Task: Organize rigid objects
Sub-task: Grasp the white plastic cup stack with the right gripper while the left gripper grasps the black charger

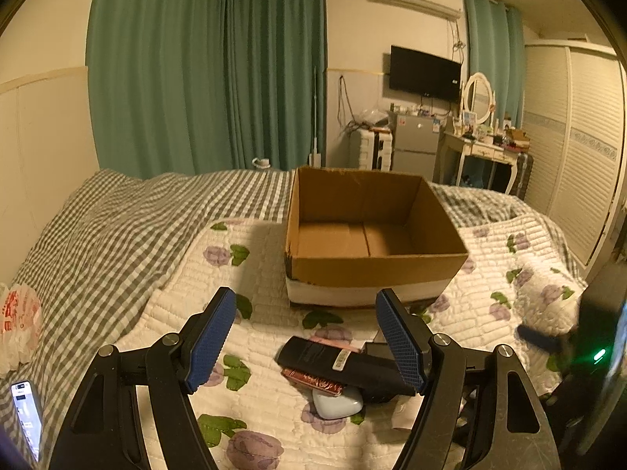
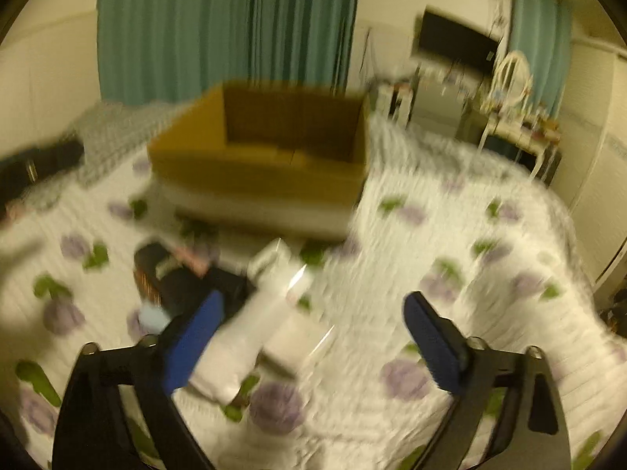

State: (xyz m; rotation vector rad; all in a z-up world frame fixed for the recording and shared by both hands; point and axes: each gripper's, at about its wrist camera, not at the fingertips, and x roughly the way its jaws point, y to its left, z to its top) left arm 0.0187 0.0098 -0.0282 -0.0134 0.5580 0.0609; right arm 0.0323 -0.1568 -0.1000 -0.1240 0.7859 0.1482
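Left wrist view is showing the left claw point(image 1: 305, 342) hovering wide open and empty over the bed point(image 1: 117, 235), jaws pointing at the cardboard box point(image 1: 372, 266), which is sitting open-topped with nothing visible inside. A small pile is lying between the jaws, just short of the box: black remote-like bar point(image 1: 325, 358) on top, a reddish flat item point(image 1: 313, 382) under it, a pale blue case point(image 1: 339, 405) touching at the near side. The bar's right end is running behind the right finger, so its full length is hidden.

Right wrist view is heavily motion-blurred. The right claw point(image 2: 313, 337) is also gaping wide, holding nothing. A white bottle-like object point(image 2: 254, 313) is lying just beside its left finger, with a white flat box point(image 2: 298, 342) between the jaws; contact cannot be judged through the blur.

Handling judgement: the bar is looking stiff, light and smooth-sided, so gripping across its narrow width near mid-length should be working best. The white bottle is probably rigid plastic, rounded, likely to roll on the quilt; taking it across the body is safest.
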